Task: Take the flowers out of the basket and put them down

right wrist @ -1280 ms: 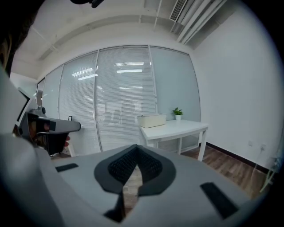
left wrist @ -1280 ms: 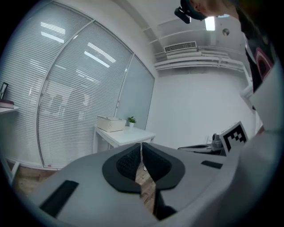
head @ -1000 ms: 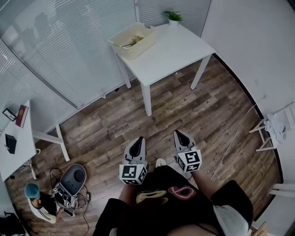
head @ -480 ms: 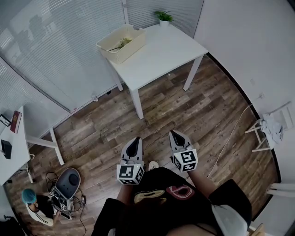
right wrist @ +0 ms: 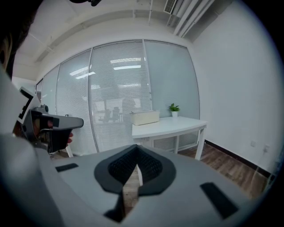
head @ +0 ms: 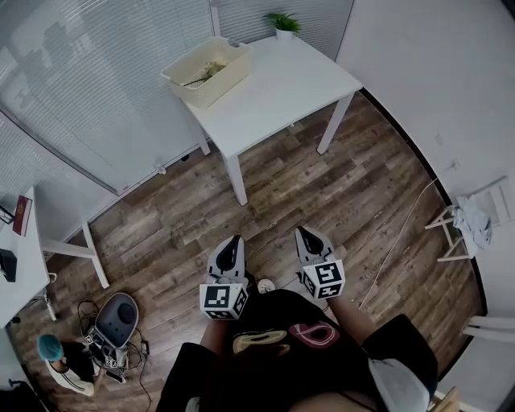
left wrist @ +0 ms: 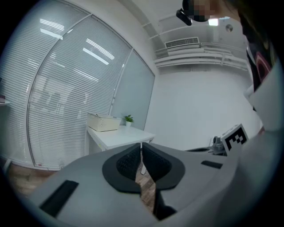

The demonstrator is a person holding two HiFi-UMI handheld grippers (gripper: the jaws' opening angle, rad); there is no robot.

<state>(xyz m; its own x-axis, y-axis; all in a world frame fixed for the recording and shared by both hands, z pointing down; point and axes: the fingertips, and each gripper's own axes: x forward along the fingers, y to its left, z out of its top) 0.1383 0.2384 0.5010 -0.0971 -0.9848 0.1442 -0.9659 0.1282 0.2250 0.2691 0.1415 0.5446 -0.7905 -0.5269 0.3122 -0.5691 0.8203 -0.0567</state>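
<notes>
A cream basket [head: 208,68] stands on the far left corner of a white table [head: 282,88], far ahead of me across the wooden floor. Flowers [head: 211,71] with pale blooms and a thin stem lie inside it. My left gripper [head: 232,244] and right gripper [head: 309,236] are held side by side low in front of my body, both shut and empty, pointing toward the table. The left gripper view shows the basket [left wrist: 103,123] small beyond its closed jaws. In the right gripper view the basket [right wrist: 145,117] sits on the table [right wrist: 171,125].
A small potted plant [head: 283,22] stands on the table's far corner by the blinds-covered glass wall. A second white desk [head: 16,257] is at the left. A person in a blue cap [head: 60,358] crouches beside a grey chair [head: 121,315]. A white rack with cloth [head: 467,225] stands at the right.
The table and basket have drifted left and up in the head view as my viewpoint shifted. Both grippers stay together, shut and empty.
</notes>
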